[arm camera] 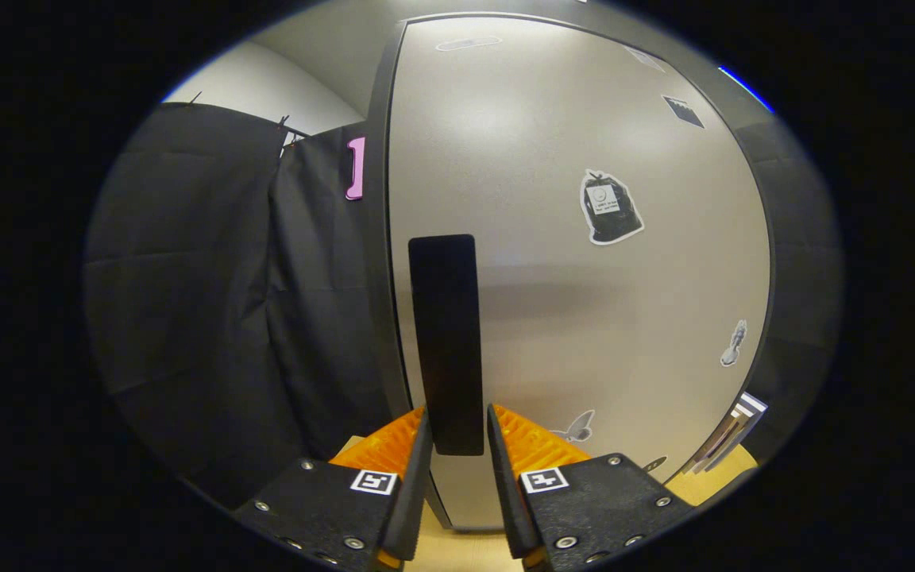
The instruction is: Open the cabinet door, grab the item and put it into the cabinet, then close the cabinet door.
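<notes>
Cabinet door (584,318): pale grey, shut, bearing several stickers (610,208). Handle (446,342): dark upright bar near the door's left edge. Gripper (457,429): fingers flank the handle's lower end; whether both press on it cannot be told.

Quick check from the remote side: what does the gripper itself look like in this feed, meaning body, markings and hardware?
The gripper has two blocky matte black finger mounts, each with a small square black-and-white fiducial tag on top and silver screw heads along its edges. From each mount a finger tapers forward as a thin wedge with a ribbed face. I see no cables, and no hand or sleeve.
</notes>
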`<act>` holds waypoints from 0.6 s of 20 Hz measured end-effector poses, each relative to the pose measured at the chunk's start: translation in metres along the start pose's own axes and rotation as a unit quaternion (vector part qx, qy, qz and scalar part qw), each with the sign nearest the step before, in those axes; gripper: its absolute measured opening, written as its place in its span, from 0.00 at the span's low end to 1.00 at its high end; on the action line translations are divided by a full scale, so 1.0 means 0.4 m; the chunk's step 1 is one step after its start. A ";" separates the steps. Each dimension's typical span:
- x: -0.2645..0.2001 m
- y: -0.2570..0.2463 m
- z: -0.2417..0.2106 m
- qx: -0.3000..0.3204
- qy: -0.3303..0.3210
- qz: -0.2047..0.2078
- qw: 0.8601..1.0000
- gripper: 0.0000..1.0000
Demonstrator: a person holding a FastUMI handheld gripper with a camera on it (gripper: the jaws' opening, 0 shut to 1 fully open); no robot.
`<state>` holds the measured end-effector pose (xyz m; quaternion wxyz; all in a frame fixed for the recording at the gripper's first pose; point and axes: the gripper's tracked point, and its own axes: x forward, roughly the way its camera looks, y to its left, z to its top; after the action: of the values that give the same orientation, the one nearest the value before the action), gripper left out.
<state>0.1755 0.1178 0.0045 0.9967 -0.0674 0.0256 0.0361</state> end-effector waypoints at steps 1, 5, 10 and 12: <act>0.001 -0.001 -0.001 -0.008 0.000 0.000 1.000 0.37; -0.012 0.000 -0.004 -0.012 0.001 0.023 1.000 0.31; -0.068 -0.002 -0.009 -0.027 0.003 0.060 0.998 0.30; -0.097 -0.010 -0.017 -0.030 0.006 0.078 0.997 0.29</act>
<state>0.1368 0.1103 0.0005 0.9883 -0.0949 0.0358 0.1140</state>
